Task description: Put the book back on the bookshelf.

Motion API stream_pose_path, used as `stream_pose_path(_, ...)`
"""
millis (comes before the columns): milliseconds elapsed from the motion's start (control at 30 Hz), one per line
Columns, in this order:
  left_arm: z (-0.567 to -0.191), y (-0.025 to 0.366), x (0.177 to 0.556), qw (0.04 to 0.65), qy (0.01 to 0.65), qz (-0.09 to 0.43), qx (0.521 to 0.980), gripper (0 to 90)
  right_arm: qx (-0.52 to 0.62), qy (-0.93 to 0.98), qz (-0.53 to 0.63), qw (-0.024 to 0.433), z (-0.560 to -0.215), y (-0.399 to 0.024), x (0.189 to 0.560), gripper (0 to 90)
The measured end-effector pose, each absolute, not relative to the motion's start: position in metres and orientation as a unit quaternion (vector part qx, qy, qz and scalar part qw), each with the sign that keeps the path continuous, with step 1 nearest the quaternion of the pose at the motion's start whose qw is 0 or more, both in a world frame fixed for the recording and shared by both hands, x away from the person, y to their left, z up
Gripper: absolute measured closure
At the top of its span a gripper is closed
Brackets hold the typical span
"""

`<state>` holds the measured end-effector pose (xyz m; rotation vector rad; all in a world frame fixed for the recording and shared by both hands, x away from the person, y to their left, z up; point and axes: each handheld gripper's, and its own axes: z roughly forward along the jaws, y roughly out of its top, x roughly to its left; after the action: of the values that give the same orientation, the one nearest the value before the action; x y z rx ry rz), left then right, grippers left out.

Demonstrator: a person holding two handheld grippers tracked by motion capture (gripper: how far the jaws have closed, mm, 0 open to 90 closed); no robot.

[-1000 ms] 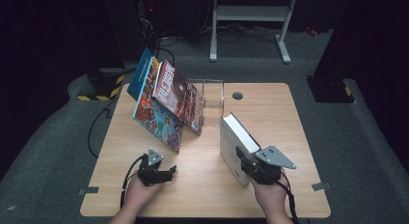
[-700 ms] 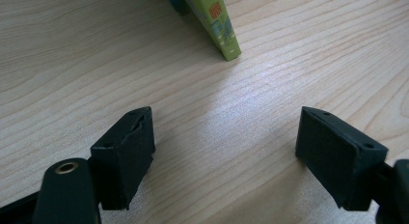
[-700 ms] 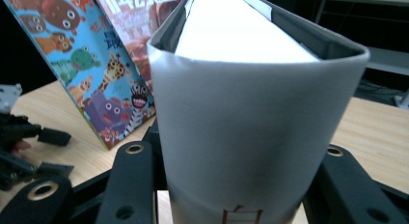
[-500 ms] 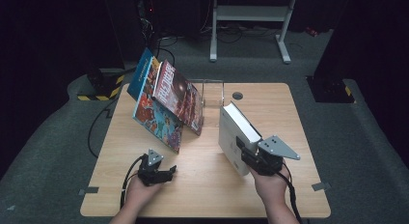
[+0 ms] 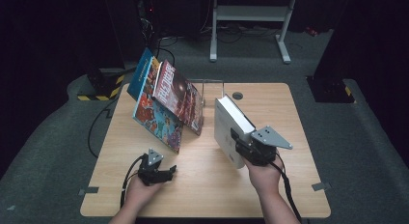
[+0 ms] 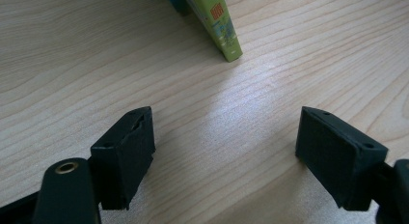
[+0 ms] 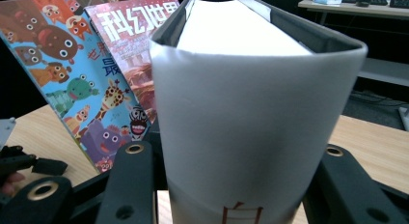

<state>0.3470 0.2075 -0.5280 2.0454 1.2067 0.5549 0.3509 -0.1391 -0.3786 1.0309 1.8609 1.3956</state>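
The right gripper (image 5: pixel 241 146) is closed on a thick white book (image 5: pixel 230 126), with one jaw on each cover near the spine; in the right gripper view the book (image 7: pixel 241 127) stands upright between the jaws, its spine toward the camera and its pages above. In the high view the book is held over the counter (image 5: pixel 284 113), directly in front of this gripper. To the left of the book, beyond a small gap, three colourful books (image 5: pixel 166 105) lean together, and a clear bookend (image 5: pixel 212 89) stands just behind them. In the right gripper view the cartoon book (image 7: pixel 62 74) and the red magazine (image 7: pixel 132 45) are behind the white book on its left. The left gripper (image 5: pixel 164 174) rests low at the near edge of the counter, its jaws wide apart with nothing between them. In the left gripper view the corner of a green book (image 6: pixel 219 21) stands ahead of it, well apart from the jaws.
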Motion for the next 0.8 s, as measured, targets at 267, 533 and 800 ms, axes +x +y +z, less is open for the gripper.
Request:
stream_pose_path(267,-0.528,0.208,0.347,0.344,0.465,0.213,0.787,21.4,0.387,0.692,0.53,0.301,-0.37,-0.131,0.365,54.5)
stream_pose_path(533,-0.528,0.208,0.347,0.345,0.466,0.214,0.787,21.4,0.392,0.686,0.532,0.304,-0.362,-0.123,0.378,54.5)
stream_pose_path(800,-0.528,0.208,0.347,0.343,0.464,0.216,0.788,21.3,0.399,0.683,0.527,0.309,-0.359,-0.115,0.392,54.5)
